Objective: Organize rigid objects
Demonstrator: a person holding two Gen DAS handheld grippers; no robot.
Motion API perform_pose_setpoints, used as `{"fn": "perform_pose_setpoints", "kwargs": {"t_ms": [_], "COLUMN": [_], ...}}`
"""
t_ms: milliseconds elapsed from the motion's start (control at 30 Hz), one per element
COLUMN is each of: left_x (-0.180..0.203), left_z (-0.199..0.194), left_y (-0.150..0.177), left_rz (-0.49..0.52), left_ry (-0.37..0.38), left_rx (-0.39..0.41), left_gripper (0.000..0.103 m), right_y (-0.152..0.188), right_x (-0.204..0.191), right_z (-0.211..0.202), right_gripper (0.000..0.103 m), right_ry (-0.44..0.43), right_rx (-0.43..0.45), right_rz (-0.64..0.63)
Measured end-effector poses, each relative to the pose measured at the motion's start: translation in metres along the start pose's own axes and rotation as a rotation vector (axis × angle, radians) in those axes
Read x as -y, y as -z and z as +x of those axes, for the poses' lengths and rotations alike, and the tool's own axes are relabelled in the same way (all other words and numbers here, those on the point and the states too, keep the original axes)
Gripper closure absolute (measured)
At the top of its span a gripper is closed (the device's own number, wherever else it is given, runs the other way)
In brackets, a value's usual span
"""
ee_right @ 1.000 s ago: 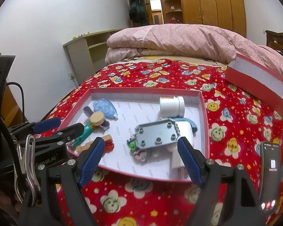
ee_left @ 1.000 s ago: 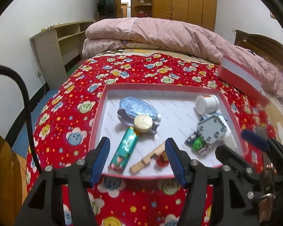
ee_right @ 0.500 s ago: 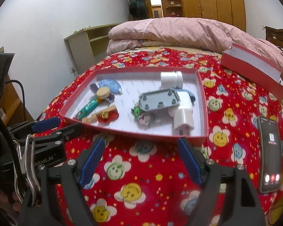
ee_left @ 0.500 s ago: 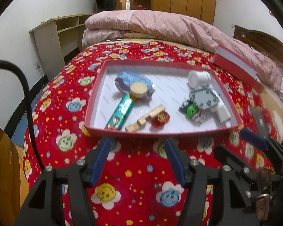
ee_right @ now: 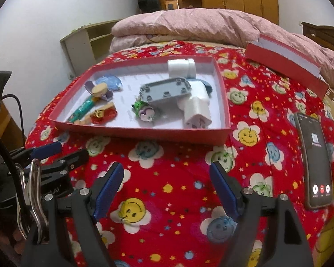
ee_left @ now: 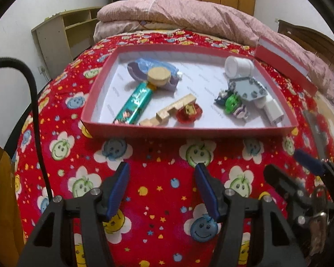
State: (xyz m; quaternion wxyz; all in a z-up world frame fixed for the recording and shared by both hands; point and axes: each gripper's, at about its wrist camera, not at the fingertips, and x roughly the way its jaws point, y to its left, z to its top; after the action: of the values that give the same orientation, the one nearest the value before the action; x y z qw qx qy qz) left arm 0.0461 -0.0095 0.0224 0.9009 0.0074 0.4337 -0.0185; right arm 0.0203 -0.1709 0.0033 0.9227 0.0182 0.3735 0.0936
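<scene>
Left wrist view cuts off the right tool (ee_left: 307, 169) at the right edge, so you only get its dark frame and one blue pad there; the phone beside it is blurred. Right wrist view shows the phone (ee_right: 314, 155) fine, lying flat on the bed's red smiley blanket (ee_right: 167, 189), right of the box.

Red box (ee_left: 189, 131) sits mid-bed, holding a teal wrapped bar (ee_left: 133, 104), a round tan disc (ee_left: 159, 77) on a purple and blue thing I can't identify, a wooden piece (ee_left: 173, 109) touching a red-wrapped sweet (ee_left: 189, 111), a white jar (ee_left: 238, 66) on its side at the far right corner, a grey studded plate (ee_right: 167, 90) tilted over a white charger (ee_right: 197, 111), plus small green and purple toys (ee_right: 143, 109), hard to make out. Red lid (ee_right: 285, 64) lies apart, toward the quilt.

Left tool (ee_left: 161, 189) and the right one in its own view (ee_right: 167, 189) both hover over bare blanket, short of the box's near edge, jaws apart, gripping nothing.
</scene>
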Motion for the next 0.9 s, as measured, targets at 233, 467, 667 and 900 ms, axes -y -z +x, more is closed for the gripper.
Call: {"fn": "perform_pose_setpoints", "kwargs": {"t_ms": [233, 467, 667, 900], "left_x": [0.001, 0.002, 0.002, -0.001], "left_z": [0.002, 0.003, 0.003, 0.005], "left_y": [0.003, 0.005, 0.005, 0.005], "left_rz": [0.005, 0.007, 0.008, -0.005], "left_ry": [-0.003, -0.008, -0.009, -0.022], "left_rx": [0.020, 0.032, 0.032, 0.026], "left_gripper": [0.034, 0.031, 0.030, 0.023], "right_y": [0.006, 0.009, 0.010, 0.010], "right_x": [0.004, 0.000, 0.000, 0.000], "right_z": [0.012, 0.013, 0.014, 0.013], "right_gripper": [0.022, 0.021, 0.021, 0.021], "right_ry": [0.024, 0.048, 0.048, 0.048], "right_rx": [-0.017, -0.003, 0.005, 0.005], "right_rz": [0.013, -0.010, -0.010, -0.010]}}
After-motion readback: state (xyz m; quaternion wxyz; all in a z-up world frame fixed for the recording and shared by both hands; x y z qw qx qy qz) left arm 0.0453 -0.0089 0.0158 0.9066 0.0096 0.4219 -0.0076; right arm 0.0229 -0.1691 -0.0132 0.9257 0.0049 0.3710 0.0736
